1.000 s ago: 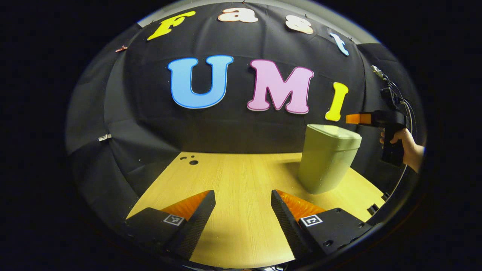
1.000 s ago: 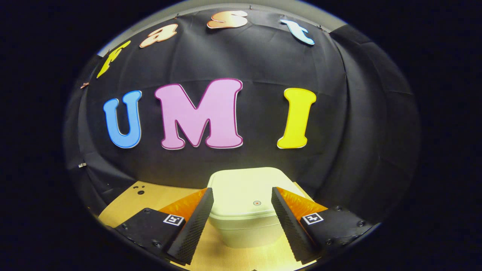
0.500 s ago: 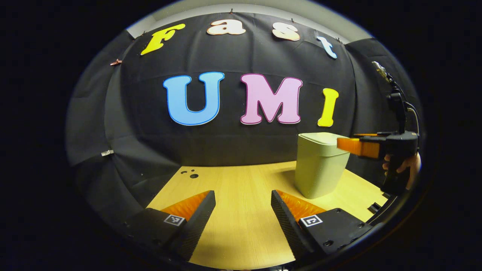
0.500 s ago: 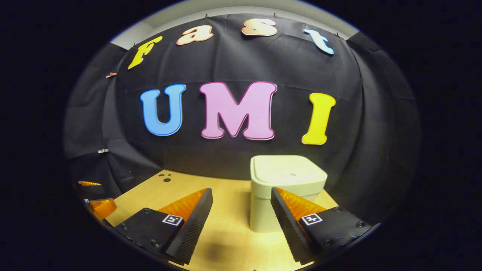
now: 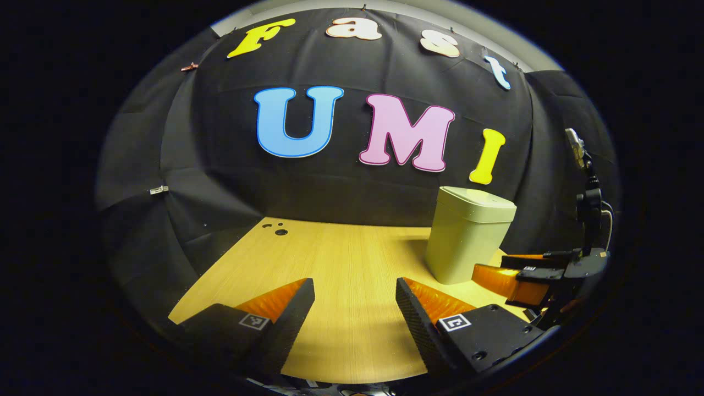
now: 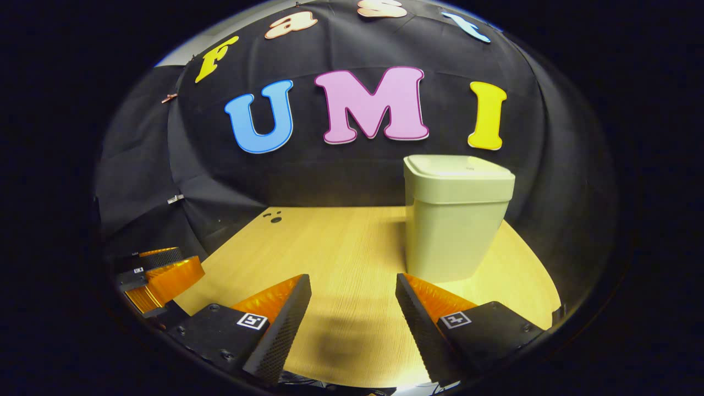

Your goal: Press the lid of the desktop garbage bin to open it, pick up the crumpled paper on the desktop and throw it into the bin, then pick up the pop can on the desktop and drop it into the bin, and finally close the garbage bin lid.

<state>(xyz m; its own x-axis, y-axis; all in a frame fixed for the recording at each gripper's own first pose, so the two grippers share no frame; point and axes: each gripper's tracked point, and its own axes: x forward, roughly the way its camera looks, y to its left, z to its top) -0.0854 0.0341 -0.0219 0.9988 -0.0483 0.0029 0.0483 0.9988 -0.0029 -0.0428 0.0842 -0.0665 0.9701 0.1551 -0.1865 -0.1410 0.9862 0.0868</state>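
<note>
Bin [image 6: 454, 220] upright, lid [image 6: 458, 171] down — tongs [image 6: 352, 286] parted, empty.

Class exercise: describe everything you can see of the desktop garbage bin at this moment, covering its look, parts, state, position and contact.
The garbage bin is a pale greenish-cream box, apparently plastic, with rounded corners and walls tapering slightly toward the base. Its flat lid is closed, overhanging the body as a rim. It stands upright on the wooden desktop, near the black cloth wall. Neither gripper touches it; both are open and held short of it.
</note>
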